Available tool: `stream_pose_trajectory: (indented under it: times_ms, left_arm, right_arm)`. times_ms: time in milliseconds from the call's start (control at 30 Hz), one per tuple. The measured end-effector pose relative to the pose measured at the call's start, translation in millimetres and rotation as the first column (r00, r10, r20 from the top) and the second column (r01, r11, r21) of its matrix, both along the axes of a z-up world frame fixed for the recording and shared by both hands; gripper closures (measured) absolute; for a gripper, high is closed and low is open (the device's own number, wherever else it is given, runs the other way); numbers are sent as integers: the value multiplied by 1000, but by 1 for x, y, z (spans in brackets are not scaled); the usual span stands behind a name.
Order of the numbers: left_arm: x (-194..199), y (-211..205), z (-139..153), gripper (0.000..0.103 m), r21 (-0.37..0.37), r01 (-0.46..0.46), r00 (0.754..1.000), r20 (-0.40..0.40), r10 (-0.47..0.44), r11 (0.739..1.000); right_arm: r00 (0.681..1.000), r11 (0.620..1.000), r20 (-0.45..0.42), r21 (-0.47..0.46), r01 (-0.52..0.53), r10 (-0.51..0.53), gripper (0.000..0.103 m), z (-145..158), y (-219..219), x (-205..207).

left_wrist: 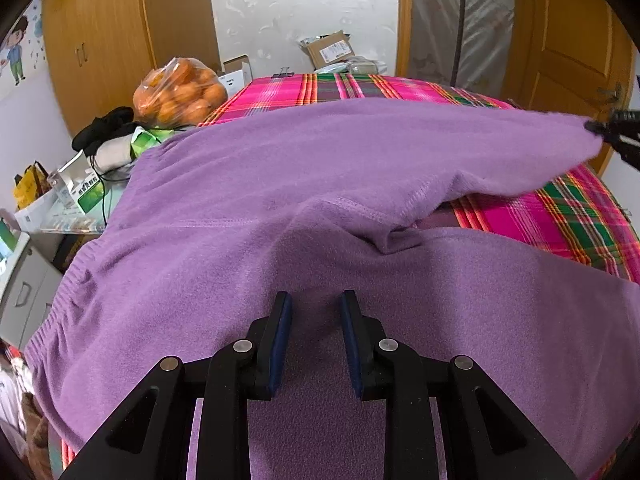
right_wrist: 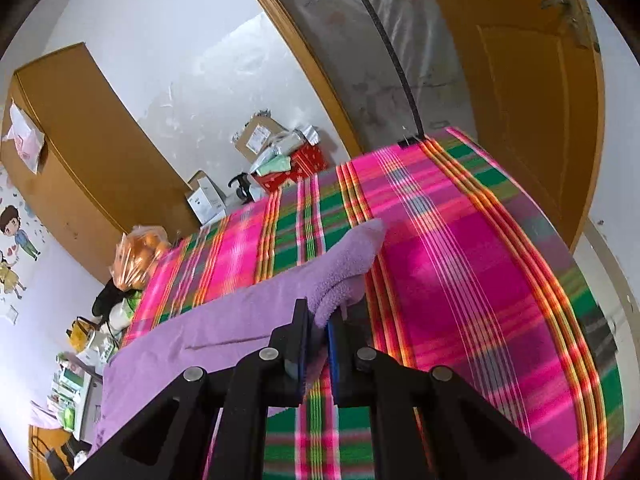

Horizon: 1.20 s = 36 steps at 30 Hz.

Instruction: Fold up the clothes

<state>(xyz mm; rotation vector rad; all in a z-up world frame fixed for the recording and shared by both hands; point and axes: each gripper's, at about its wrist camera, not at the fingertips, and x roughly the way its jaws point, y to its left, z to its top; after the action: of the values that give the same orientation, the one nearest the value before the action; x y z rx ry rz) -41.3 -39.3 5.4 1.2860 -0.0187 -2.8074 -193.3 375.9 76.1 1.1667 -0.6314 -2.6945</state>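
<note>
- Sweater: we see this purple knit spread across the plaid cloth, filling the middle and lower part of the left wrist view, its ribbed hem along the left edge.
- Sleeve: in the right wrist view it runs from lower left up to the centre, and its fuzzy cuff end sticks out past the fingers.
- Right gripper: we find its jaws clamped on the sleeve near the cuff; in the left wrist view it shows at the right edge, holding the sleeve raised off the cloth.
- Left gripper: its jaws stand apart with nothing between them, low at the bottom centre over the sweater body; we cannot tell whether they touch it.
- Oranges: a clear bag of them sits at upper left, just beside the cloth's edge.
</note>
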Motion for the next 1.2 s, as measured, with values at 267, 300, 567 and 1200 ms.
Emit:
stream_pose_trajectory:
  times_ms: [267,300,567,1200]
  left_arm:
    - [27,25,15,77,-138,25,992,-119,-42,990]
    - [31,29,17,77,-164,26,989,-143,-50,986]
    - [44,49,29,77,-293,36,966,-233,-108,956]
    - [18,18,8,77,-88,29,998,-61,-35,996]
  right_arm:
    - [988,1000,158,-24,8,-4,85,-49,12,6]
    - [989,1000,151,-25,12,-8,84,-48,13,7]
    - [990,994,142,-101,41,-26,72,-52,27,-2]
    - [918,904,-62,215,-370,391,82,2,-103,27]
